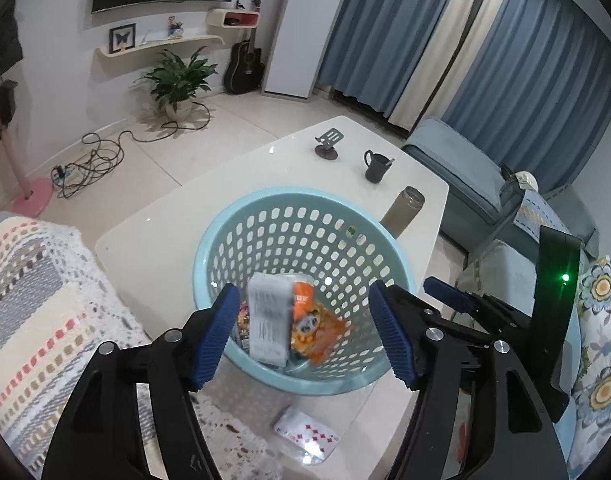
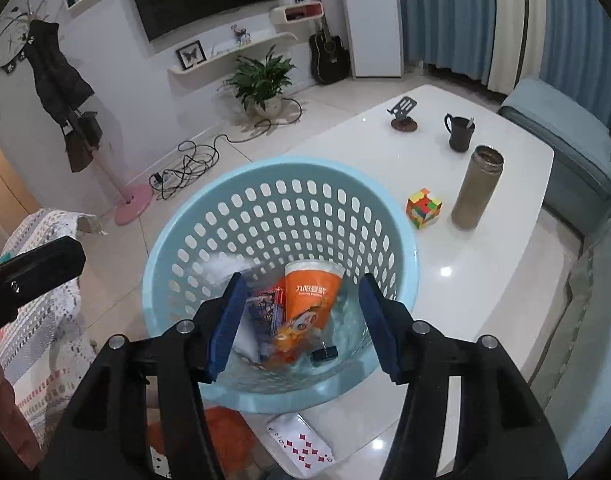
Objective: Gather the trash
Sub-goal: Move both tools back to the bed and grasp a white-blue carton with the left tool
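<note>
A light blue perforated basket (image 1: 305, 216) (image 2: 265, 208) stands on the white table. Inside lie an orange paper cup (image 1: 305, 304) (image 2: 311, 292), a white printed carton (image 1: 269, 320), crumpled white paper (image 2: 221, 268), a dark wrapper (image 2: 265, 312) and a small black piece (image 2: 324, 353). The carton looks blurred, in the air over the basket. My left gripper (image 1: 305, 336) is open and empty above the basket's near rim. My right gripper (image 2: 303, 328) is open and empty over the basket too; it shows at the right in the left wrist view (image 1: 457, 296).
On the table (image 2: 485, 280) stand a metal flask (image 2: 477, 188), a colour cube (image 2: 423, 208), a dark mug (image 2: 459, 132) and a phone stand (image 2: 403, 114). A playing card (image 2: 301, 444) lies at the near edge. A patterned sofa cover (image 1: 33, 300) is left, blue seats (image 1: 457, 168) right.
</note>
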Demonstrator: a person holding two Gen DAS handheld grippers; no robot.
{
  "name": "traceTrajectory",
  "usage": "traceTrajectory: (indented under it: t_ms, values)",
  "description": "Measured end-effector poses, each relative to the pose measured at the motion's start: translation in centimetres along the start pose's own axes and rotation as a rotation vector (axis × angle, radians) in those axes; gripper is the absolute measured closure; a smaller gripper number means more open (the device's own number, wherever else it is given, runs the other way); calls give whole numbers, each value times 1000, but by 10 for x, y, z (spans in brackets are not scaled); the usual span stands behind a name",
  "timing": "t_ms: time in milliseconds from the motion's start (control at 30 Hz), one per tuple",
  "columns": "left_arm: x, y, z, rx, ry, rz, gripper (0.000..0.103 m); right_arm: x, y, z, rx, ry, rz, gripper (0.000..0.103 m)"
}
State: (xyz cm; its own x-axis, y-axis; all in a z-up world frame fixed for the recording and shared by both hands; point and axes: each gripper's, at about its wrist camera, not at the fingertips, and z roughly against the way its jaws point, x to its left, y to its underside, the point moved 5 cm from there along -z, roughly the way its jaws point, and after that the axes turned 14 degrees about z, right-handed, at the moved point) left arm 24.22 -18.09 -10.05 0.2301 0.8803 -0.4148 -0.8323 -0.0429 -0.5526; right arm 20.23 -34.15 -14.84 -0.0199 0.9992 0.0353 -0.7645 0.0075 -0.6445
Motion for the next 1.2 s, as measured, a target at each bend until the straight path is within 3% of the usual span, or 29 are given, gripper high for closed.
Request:
traceTrajectory:
  t_ms: [167, 367, 633, 933, 1200]
  values:
    - [9, 1, 23, -34, 10, 22, 37, 11, -3, 11, -13, -11, 17, 48]
    - [22, 0, 69, -109, 11, 44, 37, 52, -17, 41, -66, -37, 89, 48]
    - [60, 4, 165, -286, -42, 101, 32, 144, -38, 83, -154, -154, 221, 48]
    - [170, 30, 270, -447, -254, 261, 32, 284, -33, 80, -134, -354, 359, 48]
    - [283, 40, 309, -445, -474, 369, 32, 379, -20, 56, -106, -459, 443, 47]
